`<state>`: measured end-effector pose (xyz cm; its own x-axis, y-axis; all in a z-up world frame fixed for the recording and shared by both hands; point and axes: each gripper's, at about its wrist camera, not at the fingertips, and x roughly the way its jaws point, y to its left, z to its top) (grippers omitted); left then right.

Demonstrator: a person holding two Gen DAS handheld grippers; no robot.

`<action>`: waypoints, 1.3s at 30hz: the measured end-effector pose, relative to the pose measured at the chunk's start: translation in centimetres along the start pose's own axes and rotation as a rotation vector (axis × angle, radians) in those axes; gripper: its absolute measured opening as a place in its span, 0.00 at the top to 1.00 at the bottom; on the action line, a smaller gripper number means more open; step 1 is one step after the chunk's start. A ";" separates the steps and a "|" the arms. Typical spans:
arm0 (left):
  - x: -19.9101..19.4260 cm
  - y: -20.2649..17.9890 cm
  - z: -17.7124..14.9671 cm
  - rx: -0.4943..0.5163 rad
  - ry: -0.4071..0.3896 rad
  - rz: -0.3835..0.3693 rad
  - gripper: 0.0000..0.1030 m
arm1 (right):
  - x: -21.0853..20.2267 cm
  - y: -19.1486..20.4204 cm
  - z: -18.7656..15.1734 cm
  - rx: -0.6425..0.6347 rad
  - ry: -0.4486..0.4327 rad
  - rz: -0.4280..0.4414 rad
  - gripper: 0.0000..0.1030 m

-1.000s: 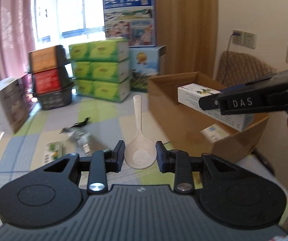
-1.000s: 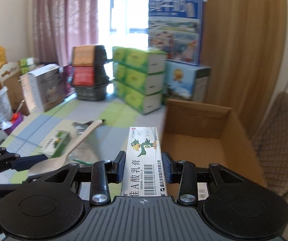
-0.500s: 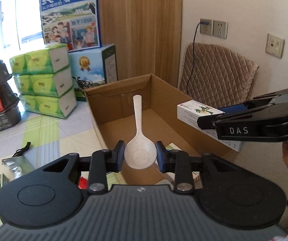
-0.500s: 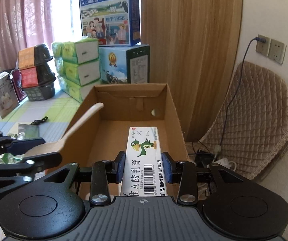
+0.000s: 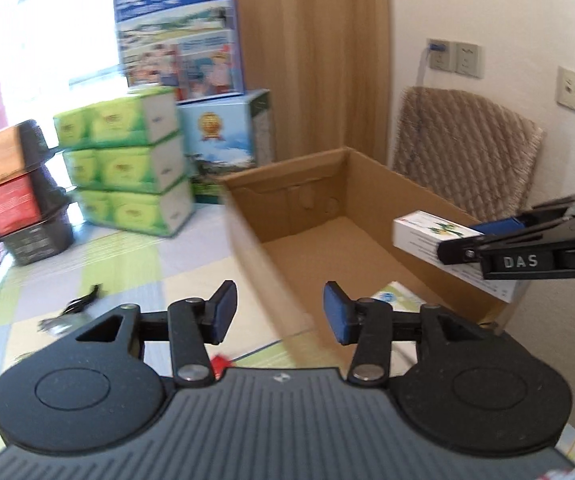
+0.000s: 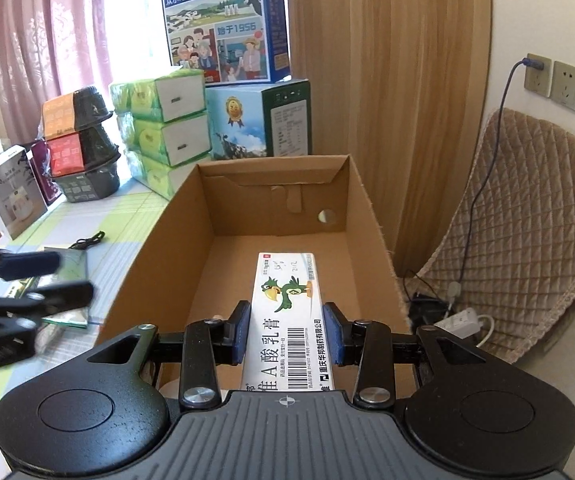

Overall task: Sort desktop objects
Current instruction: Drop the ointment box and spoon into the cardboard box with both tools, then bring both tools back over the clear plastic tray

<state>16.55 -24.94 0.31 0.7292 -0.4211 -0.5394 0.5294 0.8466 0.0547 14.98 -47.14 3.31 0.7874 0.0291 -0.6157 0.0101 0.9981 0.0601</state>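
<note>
— Tongs on the left side: how are they seen? 
— Left gripper is shown spread apart with nothing between its blue pads, poised over the near wall of the cardboard box. Motion blur is noted across that view.

— What is pictured on the checked tablecloth? 
— A black clip and a flat packet are seen lying left of the box; stacked green tissue packs and a milk carton case are set behind.

— And on the right? 
— Right gripper is seen clamped on a white ointment carton with a green bird print, held lengthwise above the open box. Another small white carton is glimpsed on the box floor.
</note>
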 end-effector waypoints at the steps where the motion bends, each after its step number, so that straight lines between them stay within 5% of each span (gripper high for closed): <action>1: -0.5 0.8 -0.1 -0.017 -0.003 0.010 0.57 | 0.2 0.3 0.1 0.001 -0.002 0.003 0.65; 6: -2.3 4.0 -1.6 -0.044 -0.001 0.072 0.48 | 1.1 1.8 0.2 -0.028 -0.024 0.023 0.65; 8: -3.0 5.2 -2.5 -0.064 0.014 0.091 0.41 | 1.1 2.3 0.3 -0.023 -0.028 0.015 0.49; 10: -3.8 6.3 -3.4 -0.078 0.027 0.106 0.38 | 0.7 2.7 0.2 -0.013 -0.045 0.018 0.43; 23: -10.2 14.0 -10.8 -0.151 0.033 0.283 0.11 | -4.5 9.5 0.1 -0.062 -0.095 0.101 0.30; 31: -13.1 17.5 -13.1 -0.172 0.027 0.337 0.06 | -6.4 17.0 -1.1 -0.140 -0.118 0.197 0.18; 39: -11.7 20.1 -14.9 -0.158 0.082 0.326 0.06 | -2.1 21.6 -4.2 -0.162 -0.052 0.252 0.17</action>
<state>12.19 1.89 -4.75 0.8077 -0.0986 -0.5812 0.1965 0.9746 0.1076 10.99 -25.40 2.62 0.7830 0.2780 -0.5564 -0.2848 0.9555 0.0767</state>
